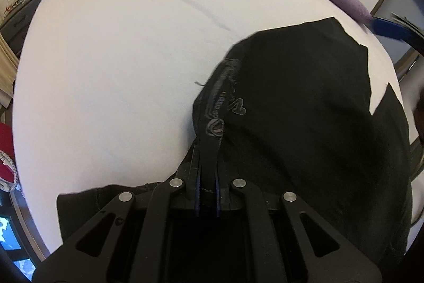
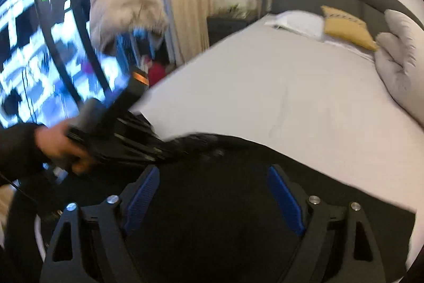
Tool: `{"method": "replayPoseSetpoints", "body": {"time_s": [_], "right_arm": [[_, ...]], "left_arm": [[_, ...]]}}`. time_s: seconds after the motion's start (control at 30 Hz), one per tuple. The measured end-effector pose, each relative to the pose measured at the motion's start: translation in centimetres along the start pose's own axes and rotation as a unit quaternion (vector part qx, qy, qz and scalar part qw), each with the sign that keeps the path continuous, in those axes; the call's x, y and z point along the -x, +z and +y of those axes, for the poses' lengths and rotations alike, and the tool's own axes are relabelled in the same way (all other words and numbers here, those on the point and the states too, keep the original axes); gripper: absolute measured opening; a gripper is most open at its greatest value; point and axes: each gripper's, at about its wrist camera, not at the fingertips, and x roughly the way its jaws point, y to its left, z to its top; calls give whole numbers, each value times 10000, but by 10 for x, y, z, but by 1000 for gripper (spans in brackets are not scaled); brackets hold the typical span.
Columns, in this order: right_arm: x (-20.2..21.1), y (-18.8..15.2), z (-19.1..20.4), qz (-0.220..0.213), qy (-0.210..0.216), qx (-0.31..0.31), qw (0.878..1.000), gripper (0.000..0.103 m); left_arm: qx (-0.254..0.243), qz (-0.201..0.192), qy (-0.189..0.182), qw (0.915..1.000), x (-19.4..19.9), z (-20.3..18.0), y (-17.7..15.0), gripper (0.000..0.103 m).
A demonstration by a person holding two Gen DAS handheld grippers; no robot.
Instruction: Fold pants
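We found black pants [image 1: 304, 102] lying on bed [image 1: 119, 57], one fold apparently made — left gripper [image 1: 208, 150] pinched shut on waistband [image 1: 214, 108], right gripper [image 2: 212, 198] spread wide, empty; further folds, smoothing remained.

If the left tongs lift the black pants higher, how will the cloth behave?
Probably floppy: the black pants already drape in soft folds from the waistband pinched in the left tongs. Likely light, since one pinch carries the raised part. The rest should drag over the bed sheet.
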Motion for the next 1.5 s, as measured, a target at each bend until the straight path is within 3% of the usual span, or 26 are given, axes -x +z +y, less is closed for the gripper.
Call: {"method": "replayPoseSetpoints", "body": {"time_s": [0.03,0.2,0.37,0.43,0.6,0.67,0.73,0.83,1.07,1.17,1.27,1.5], "right_arm": [[-7,3,-6,126,25,104,9999,84],[-43,22,-24,703,-40,881,9936,82],[-91,34,-34,1379,-2,1586,9777,80],[-102,35,-40,1573,42,1661,9735,72],[-124,33,-59,1987,227,1617,9664,66],[-138,30,-63,2222,348,1484,9630,50],[-145,28,-69,2440,542,1303,9595,21],[-135,25,-67,2299,654,1269,9627,8],[-91,20,-66,1648,726,665,9814,5],[-70,14,-43,1369,787,815,9841,5],[-53,2,-13,1302,857,1317,9790,4],[-18,-39,60,1302,363,2733,9524,4]], "left_arm": [[-16,-66,35,10000,-7,-18,5,6],[-116,-391,156,9990,20,-28,1,6],[-252,-553,275,9978,20,-33,3,6],[-235,-600,248,9976,17,-34,1,6],[-287,-641,241,9972,13,-40,4,6],[-256,-649,206,9973,10,-39,3,6],[-233,-638,185,9975,3,-43,4,6],[-219,-643,190,9975,1,-45,4,6],[-133,-776,190,9967,17,-36,-2,6],[-159,-779,210,9966,29,-36,-6,6],[-249,-787,228,9963,40,-41,-17,6],[-601,-886,366,9936,81,-65,-45,6]]}}
